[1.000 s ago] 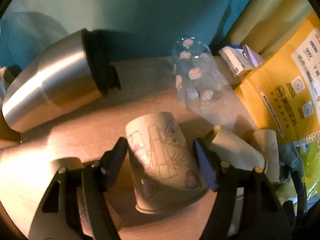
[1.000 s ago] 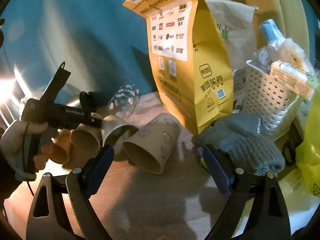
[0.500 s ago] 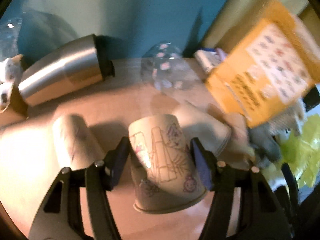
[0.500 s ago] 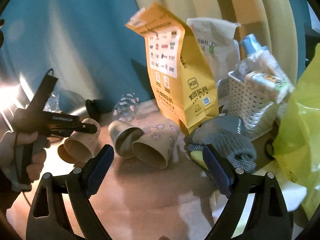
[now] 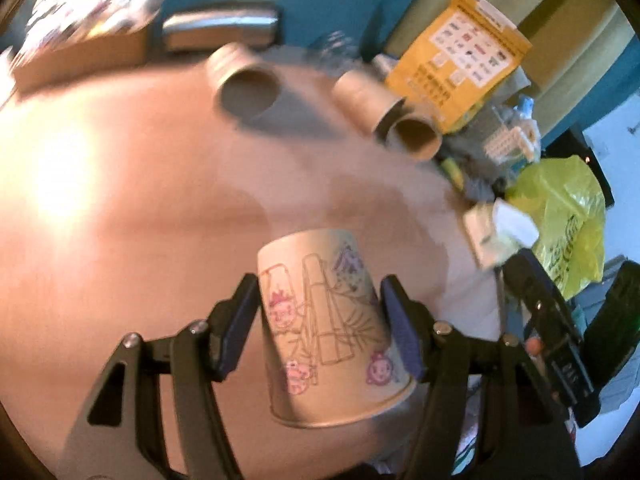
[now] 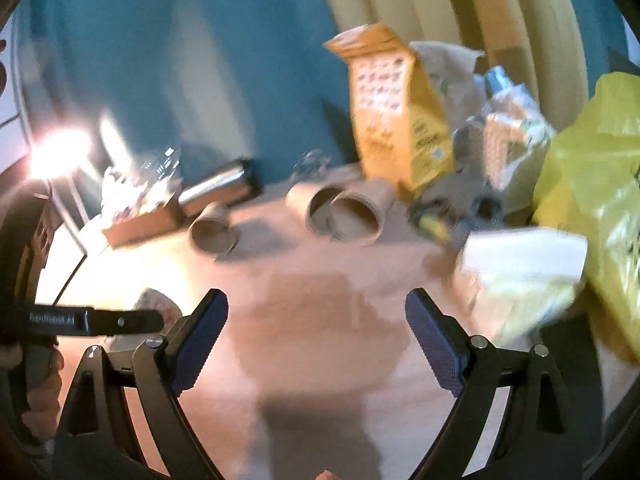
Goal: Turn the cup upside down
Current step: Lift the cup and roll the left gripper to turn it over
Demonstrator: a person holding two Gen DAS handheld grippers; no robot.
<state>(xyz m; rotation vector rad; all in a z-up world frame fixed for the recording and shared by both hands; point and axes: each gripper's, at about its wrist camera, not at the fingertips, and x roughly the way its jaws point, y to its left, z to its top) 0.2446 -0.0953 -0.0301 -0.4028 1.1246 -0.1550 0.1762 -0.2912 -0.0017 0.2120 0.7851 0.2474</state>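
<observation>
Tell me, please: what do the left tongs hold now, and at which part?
The left tongs hold the printed paper cup by its side wall, one finger on each side, wide rim toward the camera. The right tongs are open and hold nothing.

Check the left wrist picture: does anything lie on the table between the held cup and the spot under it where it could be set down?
Nothing visible does. The left gripper holds the printed cup over bare table; the three loose cups lie farther back.
</observation>
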